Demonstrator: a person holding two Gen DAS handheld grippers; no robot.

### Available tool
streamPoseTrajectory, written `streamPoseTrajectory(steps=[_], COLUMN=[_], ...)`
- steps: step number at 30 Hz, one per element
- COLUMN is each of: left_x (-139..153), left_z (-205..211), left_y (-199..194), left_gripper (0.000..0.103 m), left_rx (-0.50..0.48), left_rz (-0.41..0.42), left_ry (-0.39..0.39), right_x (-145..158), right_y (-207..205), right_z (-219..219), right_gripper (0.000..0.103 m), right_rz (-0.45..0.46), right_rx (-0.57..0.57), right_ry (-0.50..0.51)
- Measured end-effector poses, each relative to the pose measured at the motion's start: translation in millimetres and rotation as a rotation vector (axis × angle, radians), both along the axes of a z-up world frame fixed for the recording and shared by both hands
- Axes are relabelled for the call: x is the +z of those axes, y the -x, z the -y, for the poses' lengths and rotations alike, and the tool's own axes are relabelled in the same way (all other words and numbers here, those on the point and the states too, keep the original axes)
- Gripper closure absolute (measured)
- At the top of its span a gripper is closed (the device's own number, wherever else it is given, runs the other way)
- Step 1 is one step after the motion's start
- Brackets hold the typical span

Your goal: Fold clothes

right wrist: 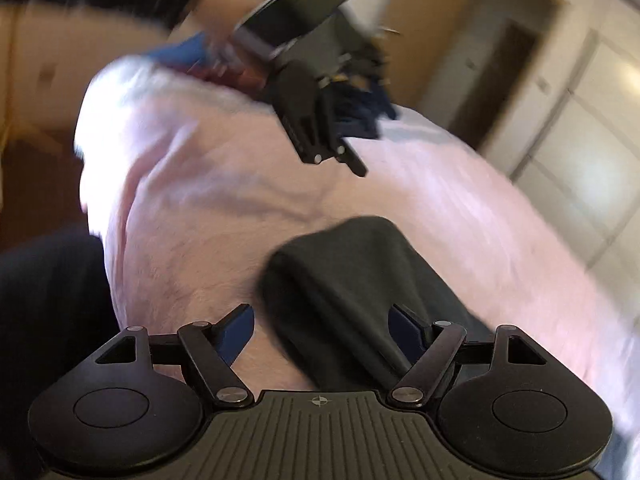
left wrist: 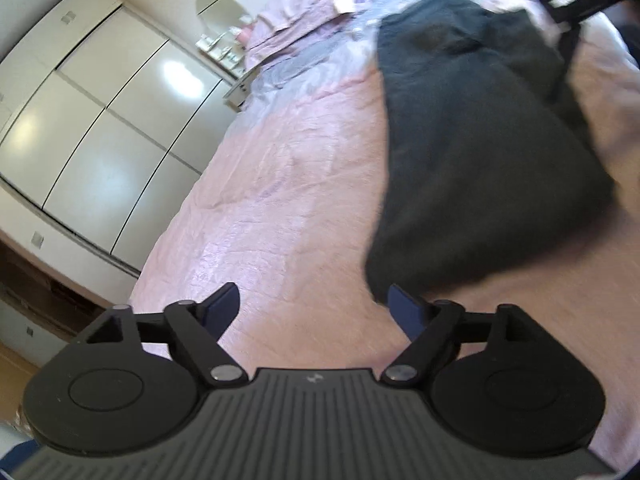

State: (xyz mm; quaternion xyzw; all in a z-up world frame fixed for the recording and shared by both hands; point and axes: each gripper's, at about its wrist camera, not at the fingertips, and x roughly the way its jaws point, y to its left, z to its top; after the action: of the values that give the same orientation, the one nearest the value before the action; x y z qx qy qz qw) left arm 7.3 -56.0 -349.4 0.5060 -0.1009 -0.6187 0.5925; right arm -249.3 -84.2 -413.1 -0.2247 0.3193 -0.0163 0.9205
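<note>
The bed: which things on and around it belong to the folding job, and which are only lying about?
For the job:
- dark grey garment, partly folded on the pink bedspread
- left claw, open
- right claw, open

Lying about:
- pink clothes at the far end
- dark blue cloth
- white wardrobe
- oval mirror

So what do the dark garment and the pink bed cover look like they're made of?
The dark garment looks like a soft matte knit or jersey in charcoal: no sheen, limp rounded folds, though motion blur leaves the weave unclear. The pink bed cover looks like a thin, slightly glossy woven fabric, with fine crinkles that catch the light.
</note>
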Motion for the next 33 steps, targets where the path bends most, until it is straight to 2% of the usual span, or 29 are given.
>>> streamPoseTrajectory(steps=[5,6,7,9,12,13,16,21,26,29,33], left_x=[-18.1,-21.5,-24.5,-30.3,-36.8,-37.4,-37.1,-23.0,-7.3,-3.4,-19.0], left_z=[-26.0,-29.0,-29.8,-31.0,-22.8,-20.5,-16.7,-28.1,-42.1,-45.2,-46.3], left_y=[11.6,13.0,13.1,13.2,12.6,12.8,12.9,13.6,19.8,30.5,43.9], left_gripper=[0.021,0.021,0.021,0.021,0.021,0.021,0.021,0.021,0.02,0.02,0.02], left_rx=[-0.044,-0.052,-0.061,-0.078,-0.092,-0.092,-0.087,-0.056,-0.041,-0.089,-0.197], left_rz=[0.02,0.019,0.014,0.005,-0.017,-0.018,-0.025,-0.043,-0.038,0.005,0.137], left_ry=[-0.007,-0.007,-0.005,-0.003,0.007,0.012,0.033,0.063,0.082,0.066,0.011], right_x=[-26.8,-27.7,-27.9,-26.1,-33.0,-35.2,-22.9,15.9,31.4,41.3,53.0], right_y=[-38.4,-45.0,-50.7,-54.5,-56.2,-57.4,-61.3,-59.4,-50.8,-37.7,-15.8], right_z=[-18.8,-18.7,-17.4,-10.5,-4.1,-2.1,2.1,-1.6,-15.7,-20.5,-10.0], right_gripper=[0.028,0.041,0.059,0.061,0.064,0.082,0.092,0.094,0.094,0.094,0.094], right_rz=[-0.026,-0.033,-0.041,-0.044,-0.045,-0.049,-0.025,0.037,0.068,0.083,0.105], right_rx=[0.011,0.0,-0.015,-0.048,-0.053,-0.051,-0.059,-0.019,0.048,0.088,0.099], right_ry=[0.13,0.135,0.134,0.13,0.179,0.186,0.138,0.131,0.071,0.005,-0.093])
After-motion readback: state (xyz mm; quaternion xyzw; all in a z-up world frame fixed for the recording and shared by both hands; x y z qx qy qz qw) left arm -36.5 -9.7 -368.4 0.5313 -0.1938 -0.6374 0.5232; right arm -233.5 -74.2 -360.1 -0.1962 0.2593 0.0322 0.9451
